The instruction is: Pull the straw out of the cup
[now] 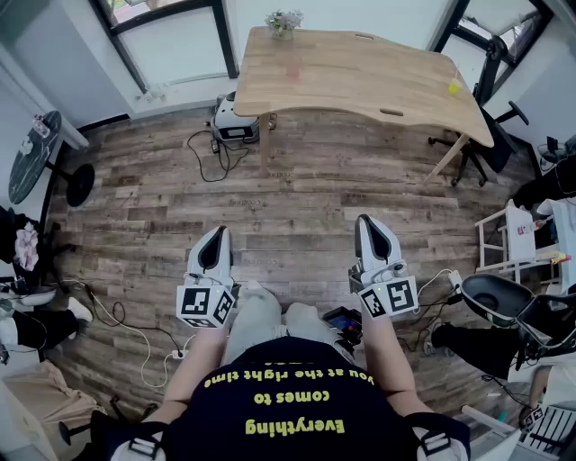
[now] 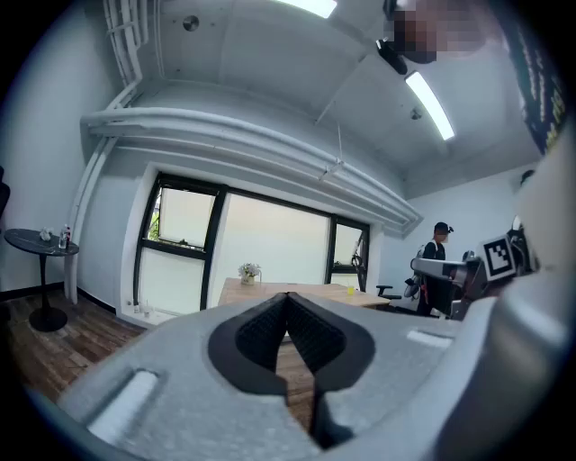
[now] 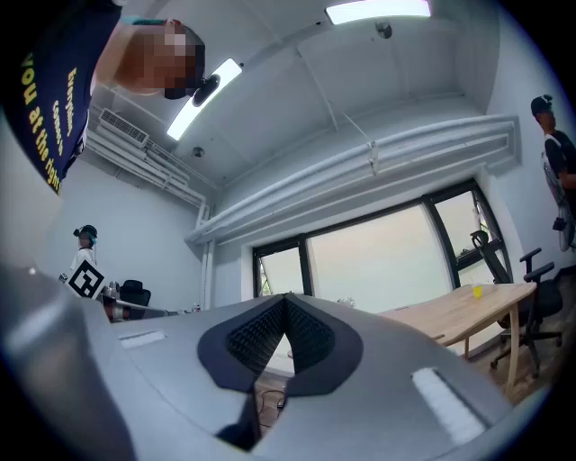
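A small yellow cup [image 1: 454,87] stands near the right end of the wooden table [image 1: 360,72] across the room; it also shows in the left gripper view [image 2: 349,288] and the right gripper view [image 3: 476,291]. No straw can be made out at this distance. My left gripper [image 1: 214,236] and right gripper [image 1: 367,223] are held side by side in front of the person's body, over the wooden floor and far from the table. Both point toward the table with pads touching at the tips and nothing between them, as the left gripper [image 2: 288,297] and right gripper [image 3: 286,297] show in their own views.
A flower vase [image 1: 283,22] sits at the table's far edge. A grey device with cables [image 1: 236,122] lies on the floor under the table's left end. A round black side table [image 1: 31,153] is at left, and a white stand [image 1: 513,239] and chairs at right. Another person [image 2: 438,243] stands by.
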A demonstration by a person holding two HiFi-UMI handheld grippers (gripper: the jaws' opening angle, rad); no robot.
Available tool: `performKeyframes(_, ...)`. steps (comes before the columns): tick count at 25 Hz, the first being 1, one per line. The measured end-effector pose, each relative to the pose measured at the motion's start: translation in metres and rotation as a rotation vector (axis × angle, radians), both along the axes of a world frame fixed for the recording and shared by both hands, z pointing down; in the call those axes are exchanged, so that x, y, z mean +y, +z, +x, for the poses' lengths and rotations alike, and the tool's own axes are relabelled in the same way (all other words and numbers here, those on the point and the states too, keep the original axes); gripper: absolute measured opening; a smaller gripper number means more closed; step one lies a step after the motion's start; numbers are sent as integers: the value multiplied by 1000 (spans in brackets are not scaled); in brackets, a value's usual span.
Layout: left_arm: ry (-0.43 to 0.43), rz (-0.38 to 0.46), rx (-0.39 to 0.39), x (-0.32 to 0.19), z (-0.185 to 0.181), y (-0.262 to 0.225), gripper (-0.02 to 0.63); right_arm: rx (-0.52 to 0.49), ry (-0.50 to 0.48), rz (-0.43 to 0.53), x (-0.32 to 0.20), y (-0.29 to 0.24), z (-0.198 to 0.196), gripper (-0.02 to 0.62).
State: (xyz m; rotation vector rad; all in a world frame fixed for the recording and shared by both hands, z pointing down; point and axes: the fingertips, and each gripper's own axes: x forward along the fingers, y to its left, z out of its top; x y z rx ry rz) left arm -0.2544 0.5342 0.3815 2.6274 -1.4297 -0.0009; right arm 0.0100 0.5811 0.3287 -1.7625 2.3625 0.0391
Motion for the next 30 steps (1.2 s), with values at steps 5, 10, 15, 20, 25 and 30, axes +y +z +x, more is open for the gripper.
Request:
performKeyframes(5, 6, -2, -1, 2, 1, -1, 0, 16, -2, -7, 1, 1, -6, 5)
performKeyframes(10, -2, 3, -3, 5, -1, -1, 0, 11, -7, 1, 2, -1, -6, 5)
performKeyframes(15, -10, 14, 0, 9, -2, -4, 0, 11, -16, -5, 4, -2, -8, 5)
performKeyframes(20, -14, 5, -6, 11, 0, -5, 0, -39, -22, 1, 8, -7, -5, 6)
performKeyframes(25, -13, -2, -8, 8, 2, -3, 0, -77, -16, 3, 5, -7, 1, 6)
performKeyframes(30, -3, -6, -2, -8, 5, 3, 0, -89, -2, 6, -6, -4, 4, 6)
